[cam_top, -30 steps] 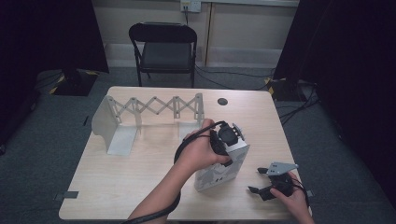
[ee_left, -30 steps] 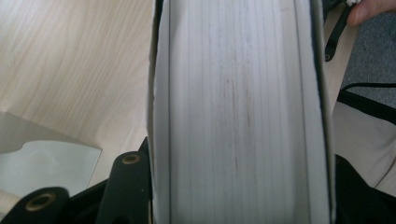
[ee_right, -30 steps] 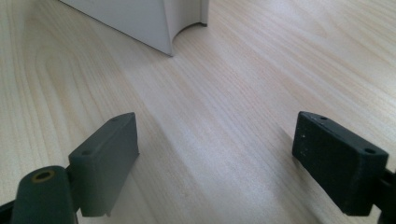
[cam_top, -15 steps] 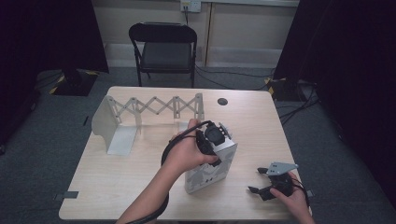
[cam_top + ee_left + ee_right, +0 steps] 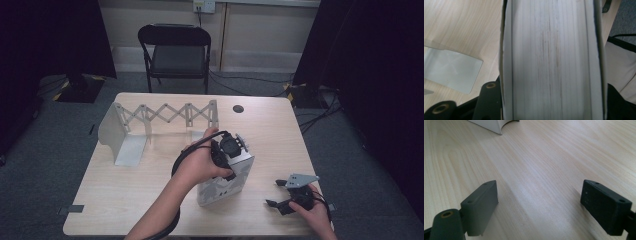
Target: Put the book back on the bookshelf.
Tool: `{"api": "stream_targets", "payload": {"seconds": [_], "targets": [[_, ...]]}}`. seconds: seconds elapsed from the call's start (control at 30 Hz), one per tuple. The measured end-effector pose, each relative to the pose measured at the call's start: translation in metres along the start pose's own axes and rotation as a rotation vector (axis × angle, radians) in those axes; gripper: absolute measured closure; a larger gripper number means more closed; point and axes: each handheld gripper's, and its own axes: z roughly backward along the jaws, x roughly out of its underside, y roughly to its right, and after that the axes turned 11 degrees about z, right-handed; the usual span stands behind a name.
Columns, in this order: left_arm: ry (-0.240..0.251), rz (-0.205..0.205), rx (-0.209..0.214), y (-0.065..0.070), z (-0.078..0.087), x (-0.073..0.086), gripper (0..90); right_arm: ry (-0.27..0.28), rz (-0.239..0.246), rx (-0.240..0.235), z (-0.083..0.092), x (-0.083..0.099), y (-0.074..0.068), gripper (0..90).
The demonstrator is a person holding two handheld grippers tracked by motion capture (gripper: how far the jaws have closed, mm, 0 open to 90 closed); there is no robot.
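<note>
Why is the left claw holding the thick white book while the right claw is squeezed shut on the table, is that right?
Not quite. The right claw is open: the right gripper view shows its jaws wide apart over the bare table, gripping nothing. The rest holds: the left claw does hold the thick white book, seen in the high view.

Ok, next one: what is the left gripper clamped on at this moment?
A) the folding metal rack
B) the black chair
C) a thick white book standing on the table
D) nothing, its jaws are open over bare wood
C: in the high view the left gripper sits on top of the upright book, and the left gripper view shows the book's page edges between its jaws.
</note>
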Motion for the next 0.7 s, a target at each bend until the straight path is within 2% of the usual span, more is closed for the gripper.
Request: {"api": "stream_targets", "payload": {"seconds": [0.17,0.2,0.33,0.37,0.47,0.57,0.7], "targets": [[-0.002,-0.014,-0.017,0.004,0.000,0.000,51.5,-0.001,0.000,0.000,0.000,0.000,0.000,14.2],[0.000,0.001,-0.018,0.005,0.000,-0.001,51.6,-0.001,-0.001,0.000,0.000,0.000,0.000,14.2],[-0.014,0.021,-0.016,0.002,0.001,-0.002,51.8,-0.002,-0.001,0.000,0.000,0.000,0.000,14.2],[-0.015,0.042,-0.015,0.002,0.002,-0.002,51.9,-0.002,-0.001,0.000,0.000,0.000,0.000,14.2],[-0.029,0.054,-0.006,0.000,0.006,-0.002,51.9,-0.001,-0.003,-0.001,0.000,0.000,0.000,14.2],[-0.012,0.076,0.000,-0.002,0.011,0.000,51.9,-0.001,-0.002,-0.001,0.000,0.000,0.000,14.3],[-0.011,0.080,-0.011,-0.003,0.019,0.002,51.9,-0.001,-0.002,-0.001,0.000,0.000,0.000,14.3]]}}
